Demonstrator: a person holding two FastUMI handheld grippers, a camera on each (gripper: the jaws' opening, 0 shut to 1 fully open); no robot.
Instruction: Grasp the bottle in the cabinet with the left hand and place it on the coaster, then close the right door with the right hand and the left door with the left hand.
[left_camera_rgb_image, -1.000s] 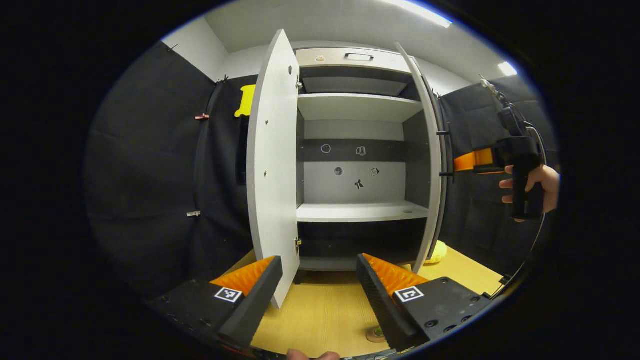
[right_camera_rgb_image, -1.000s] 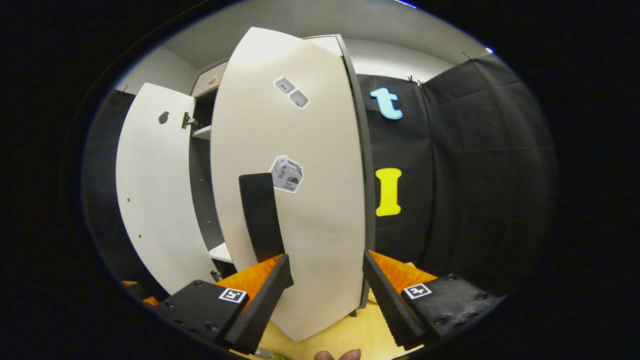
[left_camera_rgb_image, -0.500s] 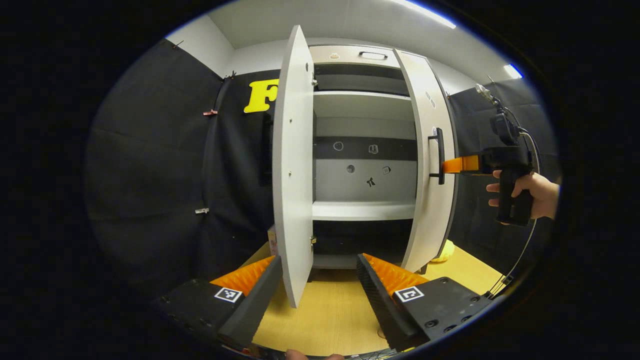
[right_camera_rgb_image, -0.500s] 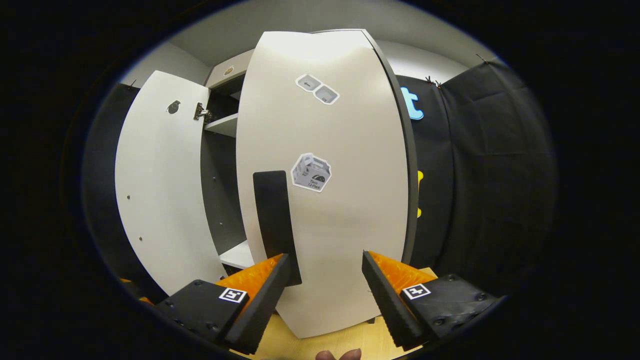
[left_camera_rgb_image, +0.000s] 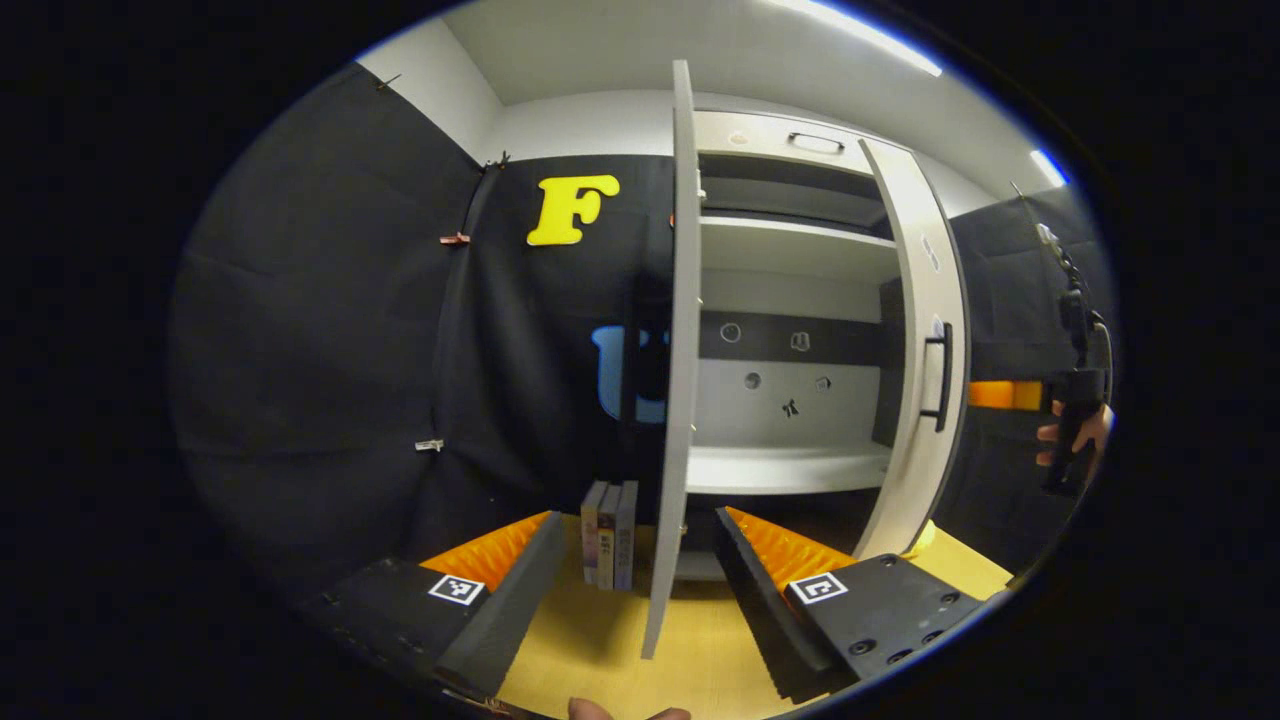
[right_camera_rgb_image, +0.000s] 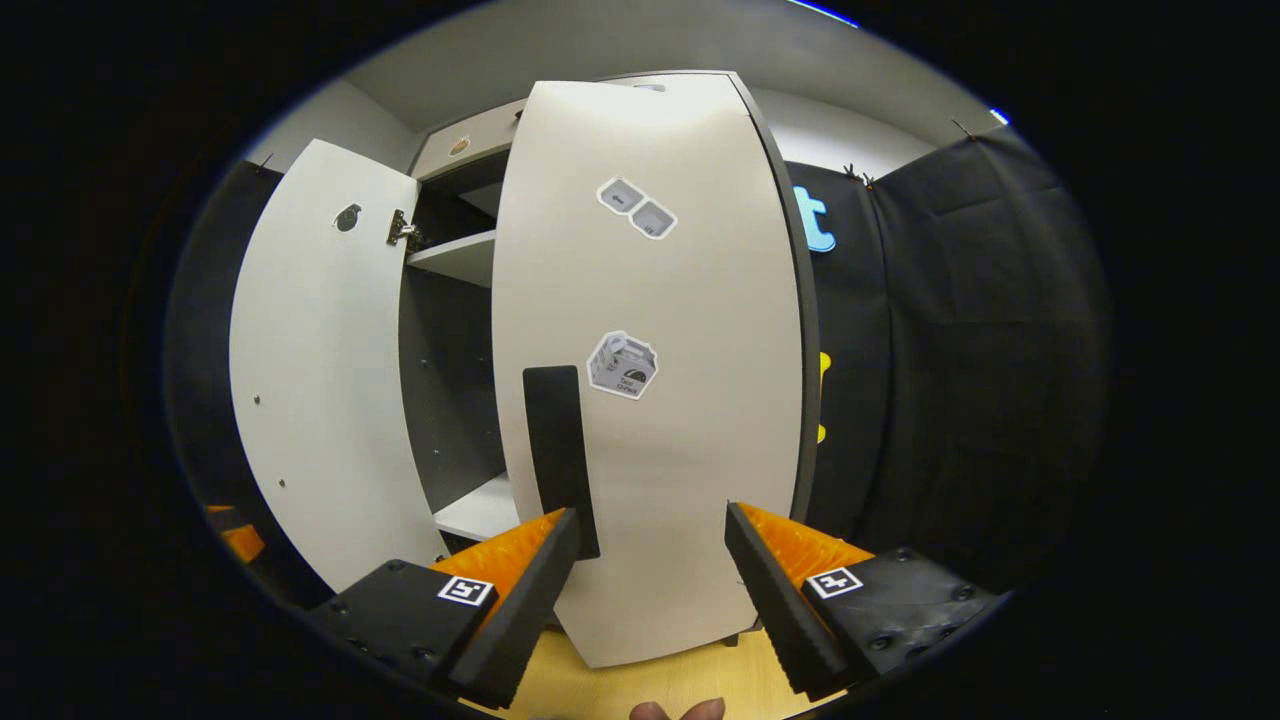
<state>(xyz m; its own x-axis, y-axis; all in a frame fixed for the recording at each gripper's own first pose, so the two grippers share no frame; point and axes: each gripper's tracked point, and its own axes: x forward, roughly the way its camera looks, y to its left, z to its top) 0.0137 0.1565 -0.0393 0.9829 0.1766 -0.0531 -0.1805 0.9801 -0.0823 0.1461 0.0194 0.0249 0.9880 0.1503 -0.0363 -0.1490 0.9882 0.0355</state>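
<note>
The white cabinet (left_camera_rgb_image: 790, 470) has bare shelves. Its left door (left_camera_rgb_image: 682, 350) stands open, edge-on to me, and rises between the fingers of my open left gripper (left_camera_rgb_image: 640, 590) a little beyond them. The right door (left_camera_rgb_image: 915, 350) is swung partway shut, with a black handle (left_camera_rgb_image: 940, 375). Farther off, the right gripper (left_camera_rgb_image: 1000, 393) and the hand (left_camera_rgb_image: 1075, 440) holding it are just right of that door. In the right gripper view, my right gripper (right_camera_rgb_image: 650, 590) is open and faces the right door's front (right_camera_rgb_image: 680, 450). Its left finger is low beside the handle (right_camera_rgb_image: 558, 450). The left door (right_camera_rgb_image: 310, 380) hangs wide open.
Several upright books (left_camera_rgb_image: 608, 535) stand on the wooden tabletop (left_camera_rgb_image: 590, 650) left of the open left door. Something yellow (left_camera_rgb_image: 925, 535) peeks out by the right door's bottom corner. Black cloth walls close in both sides.
The right door has swung further toward shut. My left gripper has shifted left, so the left door now appears edge-on and the books have come into sight.
</note>
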